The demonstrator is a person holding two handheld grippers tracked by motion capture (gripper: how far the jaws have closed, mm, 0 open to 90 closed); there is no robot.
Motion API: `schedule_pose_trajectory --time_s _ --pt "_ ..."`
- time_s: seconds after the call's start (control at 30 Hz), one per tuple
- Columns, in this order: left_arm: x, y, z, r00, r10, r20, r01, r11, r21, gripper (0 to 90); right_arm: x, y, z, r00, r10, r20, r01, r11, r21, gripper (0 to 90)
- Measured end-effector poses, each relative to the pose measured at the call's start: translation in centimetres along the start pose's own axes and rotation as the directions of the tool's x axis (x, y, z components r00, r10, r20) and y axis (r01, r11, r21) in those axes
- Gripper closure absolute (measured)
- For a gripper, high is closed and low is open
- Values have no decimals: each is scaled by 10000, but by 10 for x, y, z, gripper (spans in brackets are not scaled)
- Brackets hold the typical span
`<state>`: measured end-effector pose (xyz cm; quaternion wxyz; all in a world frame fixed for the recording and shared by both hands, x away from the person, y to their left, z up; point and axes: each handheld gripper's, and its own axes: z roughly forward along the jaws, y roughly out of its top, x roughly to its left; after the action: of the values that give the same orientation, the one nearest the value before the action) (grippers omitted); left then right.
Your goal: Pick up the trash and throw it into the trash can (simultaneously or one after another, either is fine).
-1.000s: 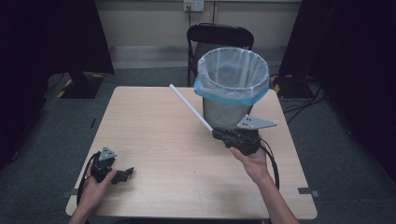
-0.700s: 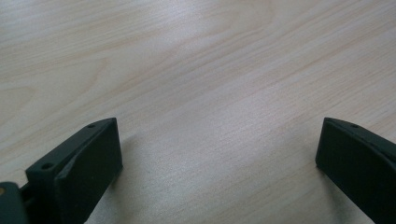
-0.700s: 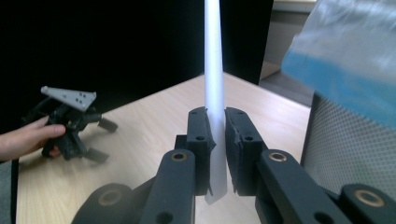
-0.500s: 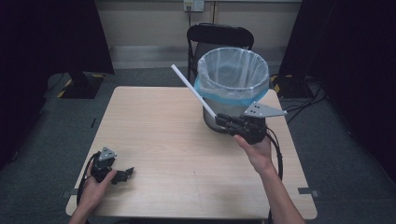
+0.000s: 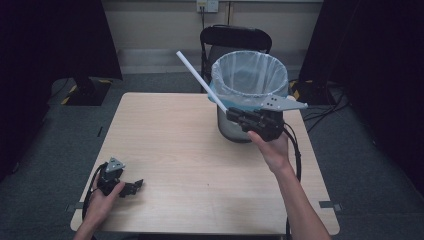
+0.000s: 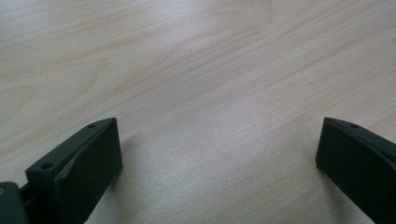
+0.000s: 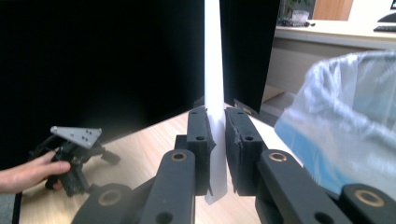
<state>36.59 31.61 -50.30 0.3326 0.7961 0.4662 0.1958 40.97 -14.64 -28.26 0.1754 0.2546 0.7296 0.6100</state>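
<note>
Work in hand: dropping a long white strip (image 5: 200,80) into the lined bin (image 5: 250,95), as far as the pictures suggest.
Right gripper (image 5: 235,116): clenched on the strip's lower end; the right gripper view shows both jaws pressed flat against it (image 7: 215,116).
Strip's place: lifted off the table (image 5: 165,145), slanting up and away to the left of the bin's rim, its free end high above the tabletop.
Bin: stands at the table's far right edge, clear bag (image 7: 345,116) folded over the rim; whether anything lies inside is hard to tell.
Left gripper (image 5: 134,187): released, jaws spread wide over bare wood, resting low near the front left corner, well apart from the bin.
Done: strip picked up and carried to the bin's side.
Left: swing it over the opening, tip it in, let go.
</note>
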Motion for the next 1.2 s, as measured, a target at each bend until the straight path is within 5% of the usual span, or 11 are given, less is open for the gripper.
schedule_pose_trajectory --time_s 0.47,1.2 --pt "0 0 0 10000 0 1 0 10000 0 0 -4 35 -1 9996 -266 40 268 9971 -714 811" --pt "0 0 0 10000 13 4 -13 10000 17 0 -49 79 4 9978 480 465 -426 9929 -1107 811"
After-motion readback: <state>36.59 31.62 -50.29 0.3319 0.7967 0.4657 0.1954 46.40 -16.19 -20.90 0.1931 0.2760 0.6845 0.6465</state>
